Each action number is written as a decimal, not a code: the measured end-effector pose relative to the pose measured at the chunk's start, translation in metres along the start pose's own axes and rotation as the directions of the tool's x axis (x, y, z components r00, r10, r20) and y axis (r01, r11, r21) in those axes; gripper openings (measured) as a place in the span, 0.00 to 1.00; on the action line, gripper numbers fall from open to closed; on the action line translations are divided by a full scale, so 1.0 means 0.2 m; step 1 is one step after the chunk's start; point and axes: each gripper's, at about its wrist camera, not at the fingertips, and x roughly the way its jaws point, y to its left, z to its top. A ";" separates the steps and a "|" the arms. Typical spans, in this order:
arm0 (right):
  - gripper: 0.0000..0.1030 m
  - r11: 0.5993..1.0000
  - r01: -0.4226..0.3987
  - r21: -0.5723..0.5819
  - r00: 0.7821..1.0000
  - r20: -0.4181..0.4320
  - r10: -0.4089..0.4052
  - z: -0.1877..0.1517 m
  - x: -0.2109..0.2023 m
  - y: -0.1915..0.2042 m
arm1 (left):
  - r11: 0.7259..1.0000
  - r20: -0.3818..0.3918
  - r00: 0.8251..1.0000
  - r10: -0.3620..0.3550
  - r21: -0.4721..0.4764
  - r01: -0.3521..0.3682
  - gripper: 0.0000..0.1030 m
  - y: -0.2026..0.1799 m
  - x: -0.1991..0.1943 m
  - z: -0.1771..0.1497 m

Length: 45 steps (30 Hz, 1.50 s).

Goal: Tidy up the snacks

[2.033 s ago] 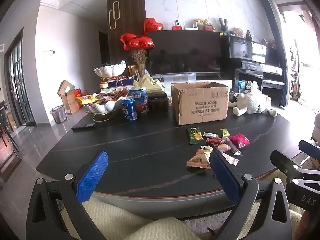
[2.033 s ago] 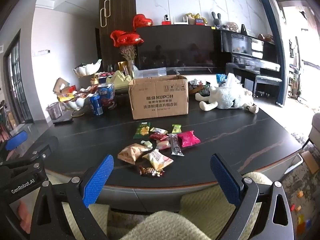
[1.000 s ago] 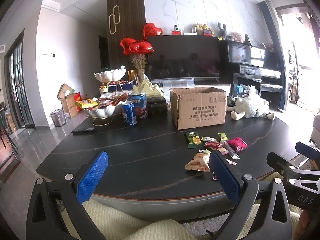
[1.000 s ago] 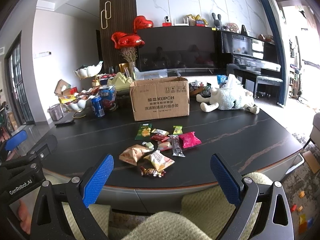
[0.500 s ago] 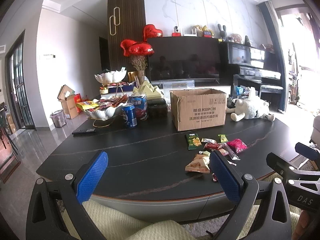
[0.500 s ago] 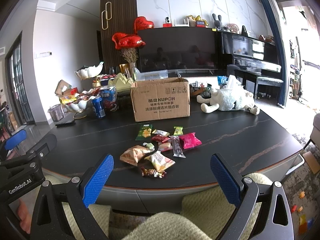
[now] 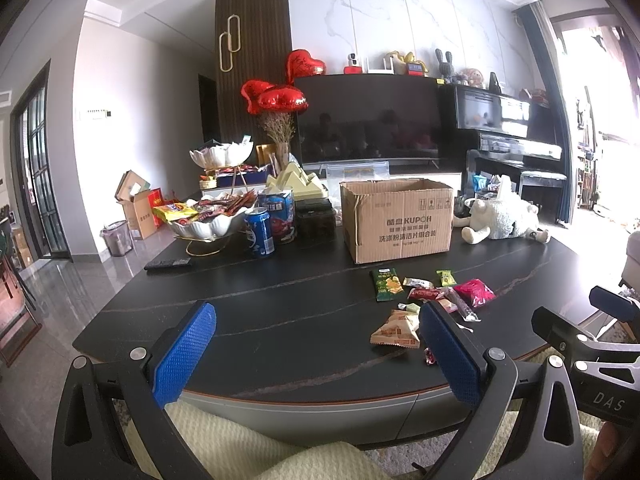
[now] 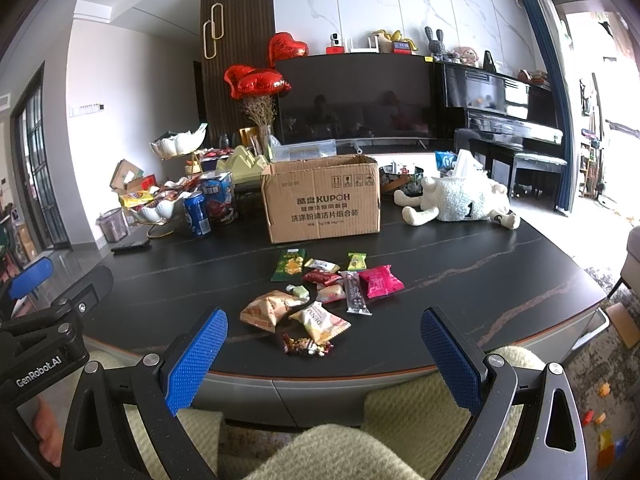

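Note:
Several small snack packets lie in a loose pile on the dark table [image 8: 460,280]: a green packet [image 8: 289,265], a pink packet [image 8: 379,281], an orange bag [image 8: 269,309], a dark bar [image 8: 355,293] and a candy bundle [image 8: 307,346]. The pile shows in the left wrist view too, with the orange bag [image 7: 396,330]. An open cardboard box [image 8: 323,203] stands behind them, also in the left wrist view [image 7: 398,218]. My left gripper [image 7: 316,354] and right gripper [image 8: 323,354] are both open and empty, held short of the table's near edge.
A blue can [image 8: 197,214], a snack carton [image 8: 218,197] and a white bowl of snacks [image 8: 158,205] stand at the back left. A remote [image 7: 168,264] lies left. A plush sheep [image 8: 460,200] lies at the back right. The table's edge [image 8: 320,372] is close.
Both grippers have drifted slightly, so the table and snacks sit a little differently in view. Both stay open and empty. Nothing on the table has moved.

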 end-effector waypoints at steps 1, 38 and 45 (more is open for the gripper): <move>0.96 1.000 0.000 0.000 1.000 0.001 0.000 0.00 0.00 0.00 | 1.000 0.000 1.000 0.001 0.001 -0.001 1.00 0.00 0.00 0.00; 0.96 1.000 -0.018 0.010 0.992 -0.124 0.019 -0.04 0.24 -0.04 | 0.998 -0.083 0.996 -0.046 0.045 0.049 1.00 -0.04 0.22 -0.01; 0.96 1.000 -0.029 -0.006 0.981 -0.194 0.028 -0.04 0.41 -0.07 | 0.992 -0.124 0.990 -0.071 0.092 0.083 1.00 -0.11 0.38 -0.01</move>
